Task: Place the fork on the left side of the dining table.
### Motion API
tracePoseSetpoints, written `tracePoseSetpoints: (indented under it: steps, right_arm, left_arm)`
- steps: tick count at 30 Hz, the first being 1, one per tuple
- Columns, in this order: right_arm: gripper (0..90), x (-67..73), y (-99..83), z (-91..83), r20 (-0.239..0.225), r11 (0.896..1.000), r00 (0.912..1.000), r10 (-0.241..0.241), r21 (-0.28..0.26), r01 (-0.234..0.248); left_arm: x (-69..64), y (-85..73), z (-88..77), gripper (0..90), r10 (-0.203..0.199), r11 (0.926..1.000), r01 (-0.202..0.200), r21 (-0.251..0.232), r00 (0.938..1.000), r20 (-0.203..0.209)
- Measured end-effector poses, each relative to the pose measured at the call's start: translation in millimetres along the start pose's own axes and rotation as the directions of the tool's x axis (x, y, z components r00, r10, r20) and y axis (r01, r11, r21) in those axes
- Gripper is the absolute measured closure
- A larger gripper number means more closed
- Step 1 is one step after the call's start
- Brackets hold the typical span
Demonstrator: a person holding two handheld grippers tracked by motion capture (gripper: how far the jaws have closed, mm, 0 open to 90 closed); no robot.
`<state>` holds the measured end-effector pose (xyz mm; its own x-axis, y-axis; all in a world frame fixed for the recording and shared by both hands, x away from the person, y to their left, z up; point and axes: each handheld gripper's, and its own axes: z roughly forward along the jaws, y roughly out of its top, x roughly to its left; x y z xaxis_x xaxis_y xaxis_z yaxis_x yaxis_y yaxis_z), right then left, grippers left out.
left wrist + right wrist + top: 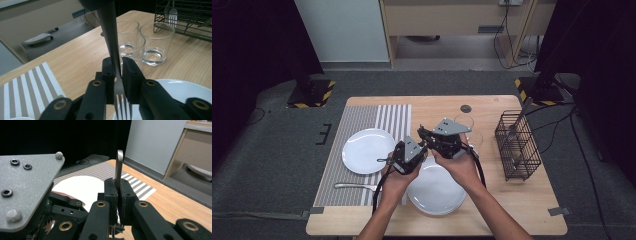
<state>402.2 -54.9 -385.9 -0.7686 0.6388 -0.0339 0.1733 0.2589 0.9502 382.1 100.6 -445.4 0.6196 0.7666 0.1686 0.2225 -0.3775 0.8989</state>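
A metal fork (111, 37) is held between both grippers above the middle of the table. In the left gripper view its tines point toward the camera, and my left gripper (118, 63) has its pads pressed on the fork's neck. The handle runs up into the dark body of the other gripper. In the right gripper view my right gripper (117, 185) is shut on the handle, whose rounded end (119, 165) sticks up past the jaws. From above, the left gripper (423, 146) and right gripper (424, 134) meet nose to nose.
One white plate (367, 150) lies on a striped placemat (362, 120), with a piece of cutlery (354, 186) in front of it. A second plate (437, 197) sits under my hands. Three glasses (156, 42) stand behind. A wire basket (517, 145) with a fork stands at the right.
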Motion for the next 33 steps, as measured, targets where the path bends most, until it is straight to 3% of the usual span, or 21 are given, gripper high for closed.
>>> tracePoseSetpoints:
  steps: [6,12,24,33]
  right_arm:
    - [85.6,-1.9,-2.2,-3.0,0.006,1.0,1.0,0.003,0.003,-0.003]
    - [81.9,-3.9,-5.7,-8.1,0.016,1.0,0.9998,0.014,-0.007,-0.014]
    - [69.4,-5.5,-19.9,-25.6,0.053,1.0,0.9985,-0.016,-0.001,0.016]
    - [61.6,-11.1,-33.3,-30.3,0.081,1.0,0.9967,0.0,0.006,-0.001]
  left_arm:
    - [2.7,-0.8,2.1,84.5,-0.046,0.9989,0.046,0.0,0.9987,0.022]
    - [3.9,0.1,2.1,85.2,-0.046,0.9989,0.046,-0.004,0.9988,0.019]
    - [6.7,5.4,3.9,85.2,-0.04,0.9991,0.04,-0.01,0.9991,0.017]
    - [9.0,6.7,5.5,85.2,-0.049,0.9987,0.049,-0.016,0.9987,0.015]
